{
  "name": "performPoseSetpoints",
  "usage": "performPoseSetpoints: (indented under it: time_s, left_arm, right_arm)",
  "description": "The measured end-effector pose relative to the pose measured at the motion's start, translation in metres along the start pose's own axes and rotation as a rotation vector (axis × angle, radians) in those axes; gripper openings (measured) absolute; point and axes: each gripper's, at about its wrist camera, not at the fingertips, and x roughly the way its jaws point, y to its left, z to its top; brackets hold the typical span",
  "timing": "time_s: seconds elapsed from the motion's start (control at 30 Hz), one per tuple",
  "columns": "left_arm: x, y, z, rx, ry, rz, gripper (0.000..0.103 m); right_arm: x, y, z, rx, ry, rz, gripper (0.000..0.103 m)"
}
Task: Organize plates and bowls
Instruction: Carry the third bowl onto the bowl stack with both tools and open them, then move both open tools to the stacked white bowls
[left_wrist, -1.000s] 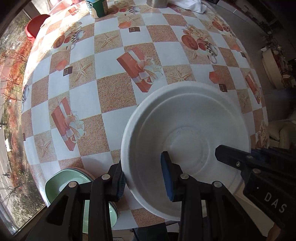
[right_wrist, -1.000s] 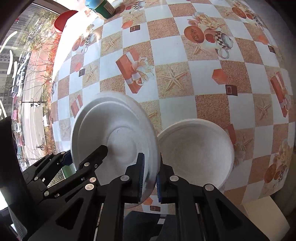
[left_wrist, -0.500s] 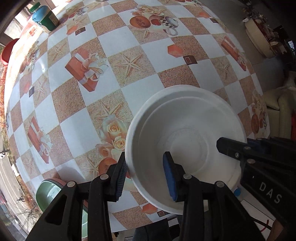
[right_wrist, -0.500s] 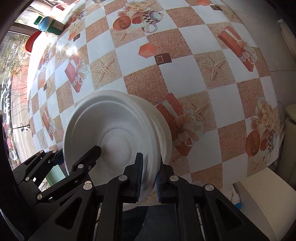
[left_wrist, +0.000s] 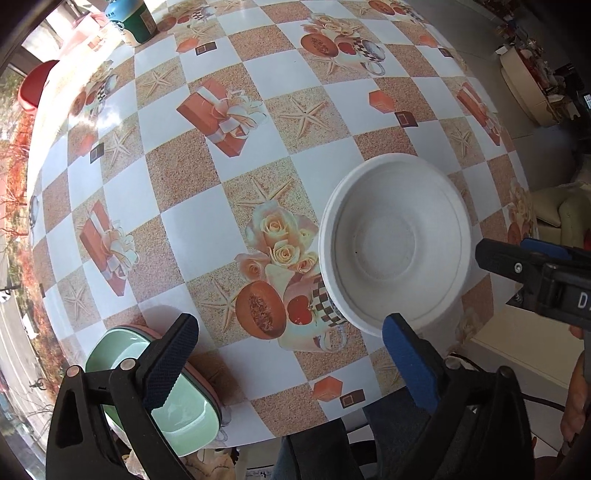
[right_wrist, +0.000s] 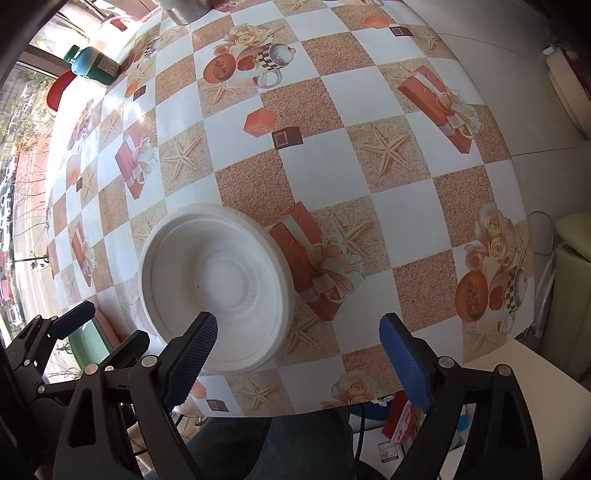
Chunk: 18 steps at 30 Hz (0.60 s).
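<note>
A white plate (left_wrist: 395, 243) lies flat on the checked tablecloth; its thick side wall suggests it rests on a white bowl. In the right wrist view the same white plate (right_wrist: 214, 280) sits left of centre. My left gripper (left_wrist: 288, 332) hovers above the table with its jaws opening wide, the right pad just over the plate's near rim, nothing gripped. My right gripper (right_wrist: 299, 328) is also opening; its left pad overlaps the plate without pressing. A green dish (left_wrist: 159, 387) stacked on a pink one sits at the near left edge.
A green and blue jar (left_wrist: 136, 22) and a red seat (left_wrist: 33, 88) are at the far left. A metal pot (right_wrist: 188, 7) stands at the far edge. The table's near edge and the person's legs (left_wrist: 314, 450) are below; a pale box (right_wrist: 517, 387) stands at the lower right.
Both grippers held the white plate by its rim, tilted above the table. Both jaws have spread and let go, and the plate now lies flat over the white bowl.
</note>
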Motion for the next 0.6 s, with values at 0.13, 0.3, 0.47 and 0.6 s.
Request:
performPoseSetpoints:
  time_s: [0.13,0.3,0.47,0.6]
  left_arm:
    - [0.002,0.002,-0.004,0.001,0.02,0.018,0.103]
    - [0.002,0.005,-0.01,-0.01,0.033,0.014,0.103]
    - [0.007,0.005,-0.014,-0.03,0.042,0.022,0.103]
    - [0.008,0.01,-0.018,-0.051,0.042,0.021,0.103]
  right_arm:
    - [-0.003,-0.007,-0.005,0.043,0.004,0.01,0.09]
    - [0.002,-0.013,-0.023,0.075,0.034,0.011,0.09]
    - [0.005,-0.014,-0.026,0.083,0.035,0.002,0.09]
    - [0.008,-0.013,-0.028,0.078,0.035,0.0,0.09]
